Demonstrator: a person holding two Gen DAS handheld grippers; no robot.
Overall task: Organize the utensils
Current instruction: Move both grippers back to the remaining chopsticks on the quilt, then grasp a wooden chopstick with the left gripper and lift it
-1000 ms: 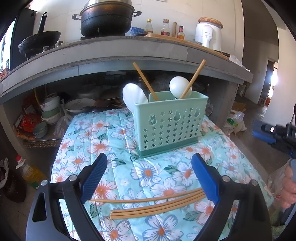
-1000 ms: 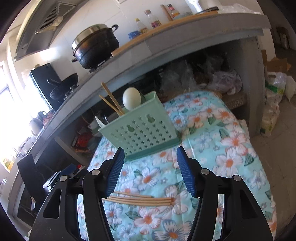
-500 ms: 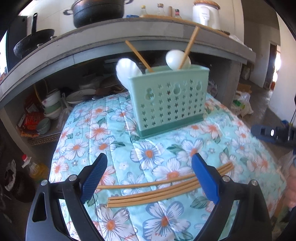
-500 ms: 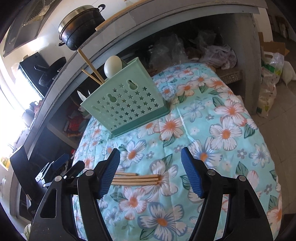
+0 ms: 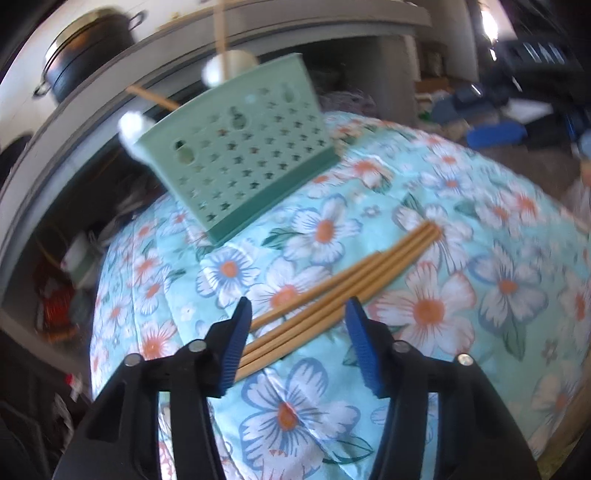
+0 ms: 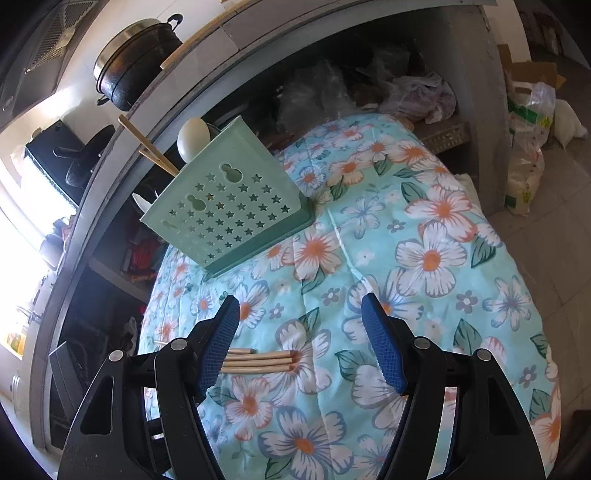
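1. A bundle of wooden chopsticks (image 5: 343, 291) lies flat on a desk covered with a turquoise floral cloth (image 5: 461, 314), the sticks side by side and touching one another.
2. The left gripper (image 5: 297, 345) sits low over the near part of the bundle. Its blue fingers (image 5: 234, 343) stand on either side of the sticks and are closing, with the chopsticks between them; the pads do not yet press on the wood.
3. The right gripper (image 6: 301, 345) hangs above the cloth with its fingers (image 6: 384, 345) fairly wide and nothing between them. The chopstick ends (image 6: 258, 360) lie just beside its left finger, which hides part of them.
4. A mint-green perforated utensil holder (image 6: 229, 210) stands on the cloth beyond the chopsticks, well apart from them.
5. In the holder stand a few more chopsticks (image 6: 147, 146) leaning outward and white spoons (image 6: 192, 134) with bowls up.
6. Behind, a dark lidded pot (image 6: 136, 66) sits on a grey counter (image 6: 258, 22).
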